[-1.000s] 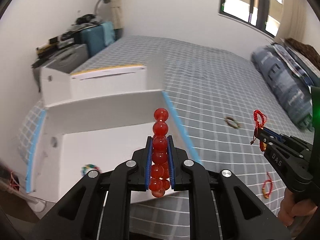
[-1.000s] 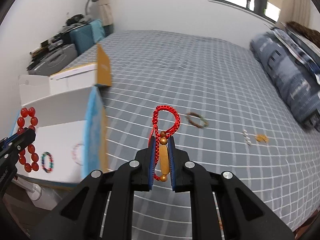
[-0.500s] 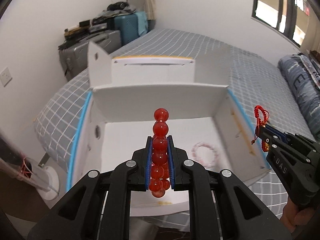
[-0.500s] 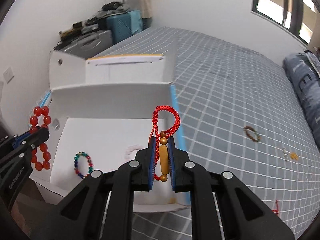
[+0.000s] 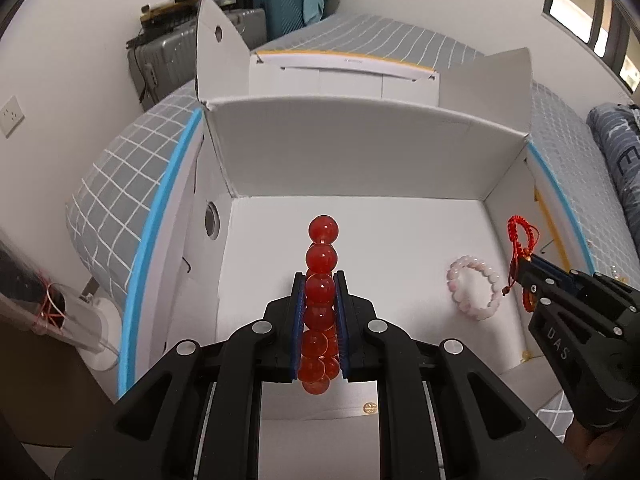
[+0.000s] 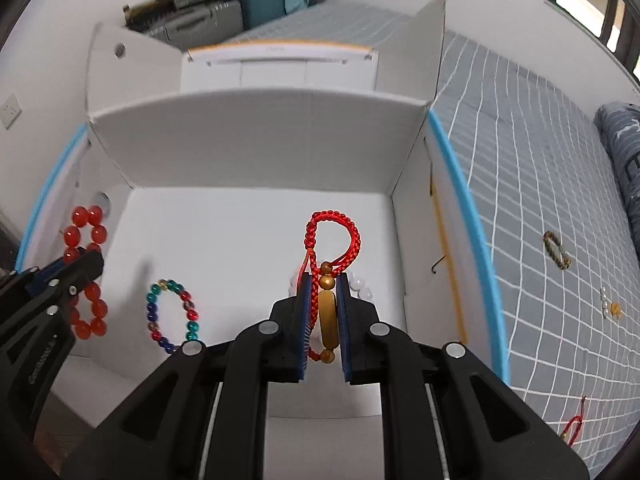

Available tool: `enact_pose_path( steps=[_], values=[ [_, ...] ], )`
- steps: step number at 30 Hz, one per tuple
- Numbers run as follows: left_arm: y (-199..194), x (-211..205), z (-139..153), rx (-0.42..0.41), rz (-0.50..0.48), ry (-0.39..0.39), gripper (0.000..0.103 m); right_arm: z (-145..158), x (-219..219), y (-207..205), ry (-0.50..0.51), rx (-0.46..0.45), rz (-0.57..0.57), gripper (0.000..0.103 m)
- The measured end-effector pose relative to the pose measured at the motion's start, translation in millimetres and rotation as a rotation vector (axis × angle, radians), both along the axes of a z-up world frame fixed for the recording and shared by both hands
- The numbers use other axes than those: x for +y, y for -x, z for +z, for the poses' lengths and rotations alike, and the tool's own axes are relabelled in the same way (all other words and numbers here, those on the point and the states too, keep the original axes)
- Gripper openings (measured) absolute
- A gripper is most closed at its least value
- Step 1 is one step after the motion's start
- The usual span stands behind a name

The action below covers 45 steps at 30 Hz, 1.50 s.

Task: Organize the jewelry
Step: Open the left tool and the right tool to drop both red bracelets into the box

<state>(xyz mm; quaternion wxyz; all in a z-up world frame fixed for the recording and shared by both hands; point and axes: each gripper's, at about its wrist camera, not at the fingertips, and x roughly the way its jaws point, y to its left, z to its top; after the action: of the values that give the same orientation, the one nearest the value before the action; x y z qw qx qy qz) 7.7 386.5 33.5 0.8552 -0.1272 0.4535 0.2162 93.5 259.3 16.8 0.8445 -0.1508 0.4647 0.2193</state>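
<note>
Grey suitcase (image 5: 172, 56) (teal one (image 5: 280, 4) beside), wall socket (image 5: 11, 116).

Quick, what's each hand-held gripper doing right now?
Left hand-held gripper: closed on the red bead bracelet.
Right hand-held gripper: closed on the red cord bracelet.

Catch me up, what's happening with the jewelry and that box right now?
Both grippers hold a piece over the open white box on the bed. The left gripper is shut on a red bead bracelet; the right gripper is shut on a red cord bracelet. A pink bead bracelet and a multicolored bead bracelet already lie in the box. A few pieces remain out on the bedspread.
</note>
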Motion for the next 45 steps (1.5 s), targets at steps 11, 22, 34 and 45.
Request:
enact_pose_path(
  steps=[11, 22, 34, 45],
  values=[
    [-10, 3, -14, 0.051, 0.006, 0.015, 0.013, -14, 7, -4, 0.018, 0.027, 0.004, 0.013],
    [-1, 11, -1, 0.036, 0.049, 0.022, 0.042, 7, 5, 11, -0.024, -0.021, 0.019, 0.049],
    [16, 14, 20, -0.036, 0.096, -0.033, 0.097, 34, -13, 21, -0.048, -0.118, -0.023, 0.094],
    [18, 5, 25, -0.052, 0.083, -0.025, 0.097, 52, -27, 23, -0.071, -0.152, -0.013, 0.095]
  ],
)
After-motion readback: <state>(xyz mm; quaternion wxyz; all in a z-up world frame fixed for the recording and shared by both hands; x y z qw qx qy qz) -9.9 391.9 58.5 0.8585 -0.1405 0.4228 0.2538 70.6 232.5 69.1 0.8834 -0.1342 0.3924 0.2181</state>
